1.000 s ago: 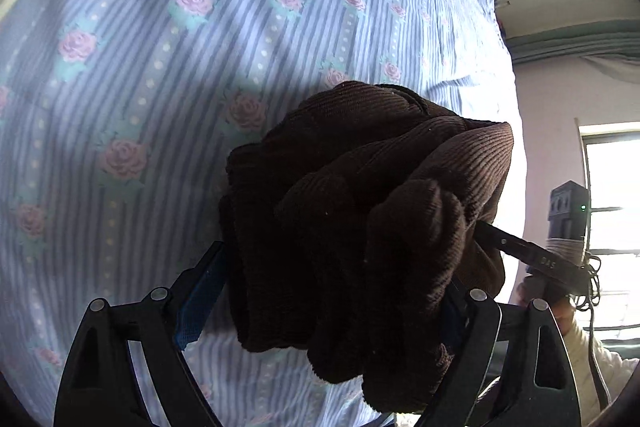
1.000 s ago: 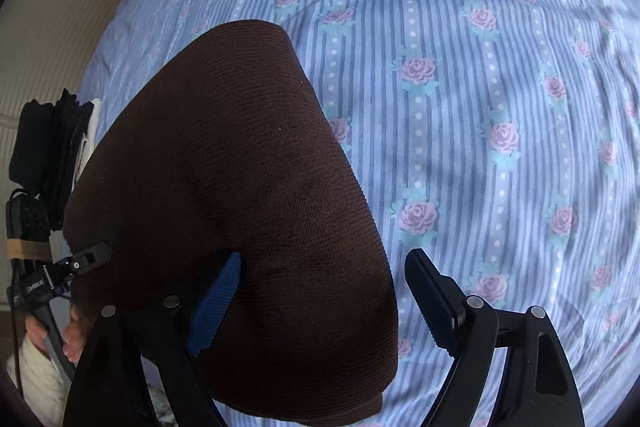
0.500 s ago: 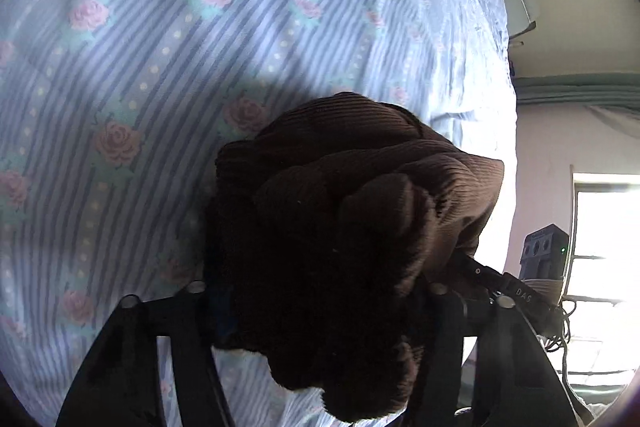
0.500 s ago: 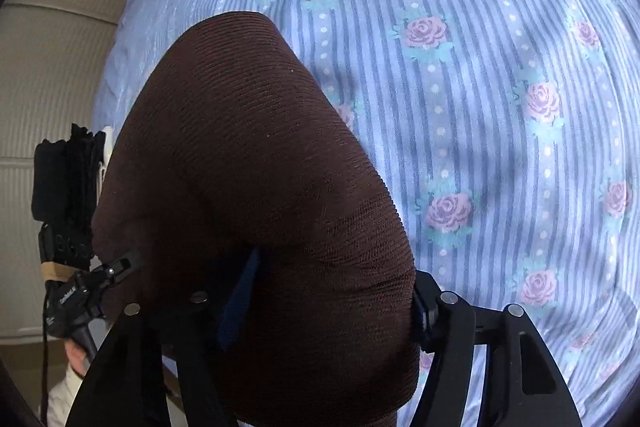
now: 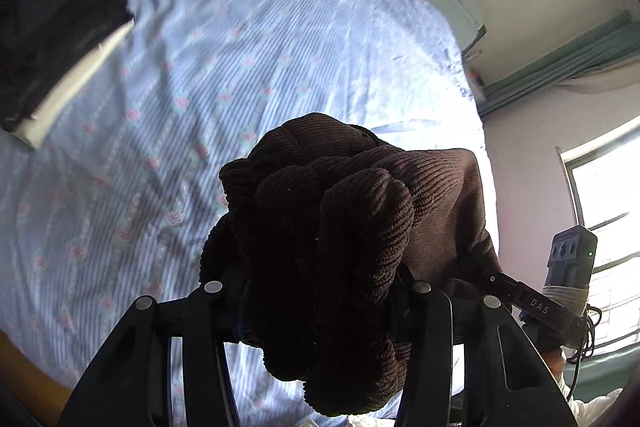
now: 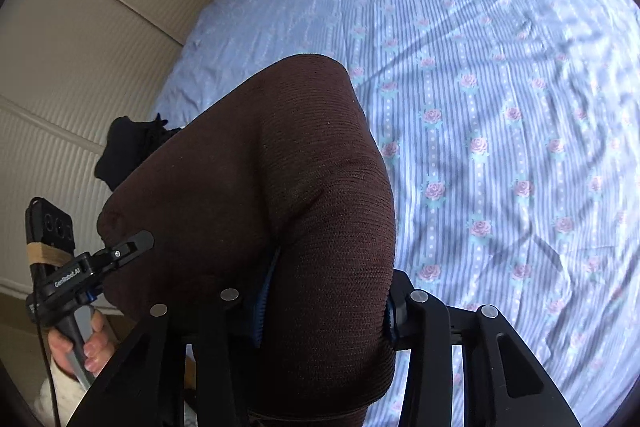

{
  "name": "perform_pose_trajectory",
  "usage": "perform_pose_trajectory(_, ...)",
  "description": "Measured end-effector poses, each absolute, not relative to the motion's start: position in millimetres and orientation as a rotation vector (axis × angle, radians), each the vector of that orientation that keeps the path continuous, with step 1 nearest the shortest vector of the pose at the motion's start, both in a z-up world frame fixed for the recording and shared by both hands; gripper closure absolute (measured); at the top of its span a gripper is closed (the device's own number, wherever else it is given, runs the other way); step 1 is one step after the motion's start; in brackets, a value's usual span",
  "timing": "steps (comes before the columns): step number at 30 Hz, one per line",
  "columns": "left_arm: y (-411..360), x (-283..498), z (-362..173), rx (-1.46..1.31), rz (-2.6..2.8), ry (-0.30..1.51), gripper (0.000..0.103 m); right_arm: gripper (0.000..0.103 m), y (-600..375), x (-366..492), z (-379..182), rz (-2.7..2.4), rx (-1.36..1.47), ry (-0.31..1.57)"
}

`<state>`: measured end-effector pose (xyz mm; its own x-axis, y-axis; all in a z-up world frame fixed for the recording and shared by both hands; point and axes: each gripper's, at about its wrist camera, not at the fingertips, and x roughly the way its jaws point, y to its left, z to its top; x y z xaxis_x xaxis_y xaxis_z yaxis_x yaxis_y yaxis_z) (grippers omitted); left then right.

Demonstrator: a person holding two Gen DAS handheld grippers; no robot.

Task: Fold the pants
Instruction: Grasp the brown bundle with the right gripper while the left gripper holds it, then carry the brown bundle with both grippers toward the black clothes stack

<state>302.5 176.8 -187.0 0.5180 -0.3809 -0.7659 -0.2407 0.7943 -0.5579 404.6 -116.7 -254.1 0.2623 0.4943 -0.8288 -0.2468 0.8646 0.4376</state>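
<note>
Dark brown corduroy pants [image 5: 340, 227] are bunched between the jaws of my left gripper [image 5: 320, 291], which is shut on them and holds them above the bed. The same pants [image 6: 280, 187] fill the right wrist view, where my right gripper [image 6: 324, 307] is shut on a smooth fold of them. The other hand-held gripper shows at the edge of each view: the right one [image 5: 536, 303] and the left one [image 6: 100, 259]. The fingertips are hidden by the cloth.
A bed with a blue striped rose-print sheet [image 6: 500, 107] lies below. A dark garment [image 5: 52, 27] lies at the sheet's far left, and shows also in the right wrist view [image 6: 128, 151]. A padded beige headboard [image 6: 80, 47], a wall and a bright window [image 5: 608, 219] surround it.
Both grippers closed from open onto the pants. Both then lifted away from the sheet, so more of the bed and room now shows.
</note>
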Motion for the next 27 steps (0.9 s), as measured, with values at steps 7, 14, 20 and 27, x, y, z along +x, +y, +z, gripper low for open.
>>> perform_pose_trajectory(7,165,235,-105,-0.619,-0.052,0.888,0.055,0.060,-119,345,-171,0.586,0.189,1.049)
perform_pose_trajectory(14,194,180,-56,-0.585,-0.018,0.786,0.055,0.060,-87,296,-119,0.638,0.171,0.940)
perform_pose_trajectory(20,251,138,-44,-0.570,0.006,0.705,0.055,0.060,-42,258,-90,0.691,0.111,0.886)
perform_pose_trajectory(27,359,114,-41,-0.507,-0.041,0.728,0.055,0.060,65,223,-89,0.672,0.160,0.881)
